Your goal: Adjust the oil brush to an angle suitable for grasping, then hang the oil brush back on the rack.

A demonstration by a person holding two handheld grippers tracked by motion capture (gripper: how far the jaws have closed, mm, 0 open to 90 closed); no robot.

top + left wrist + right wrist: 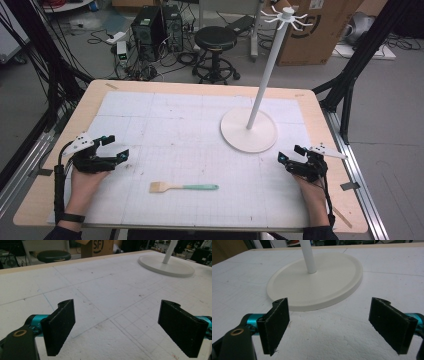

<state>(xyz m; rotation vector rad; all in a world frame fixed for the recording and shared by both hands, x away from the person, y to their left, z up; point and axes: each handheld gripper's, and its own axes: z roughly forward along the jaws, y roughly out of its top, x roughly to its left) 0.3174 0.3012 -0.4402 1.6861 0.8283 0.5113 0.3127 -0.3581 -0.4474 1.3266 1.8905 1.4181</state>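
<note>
Green-handled brush, bristles blurred

Table: light wood edge, matt. Its white mat looks like foam board, rough and grainy, with faint printed grid lines. Brush, at 6 o'clock on the mat: pale bristles, smooth mint-green handle that looks plastic. Stand, at 2 o'clock: smooth, matt white base and pole. Gripper pads: black, finely textured, matt; teal fittings with a metallic sheen.
</note>
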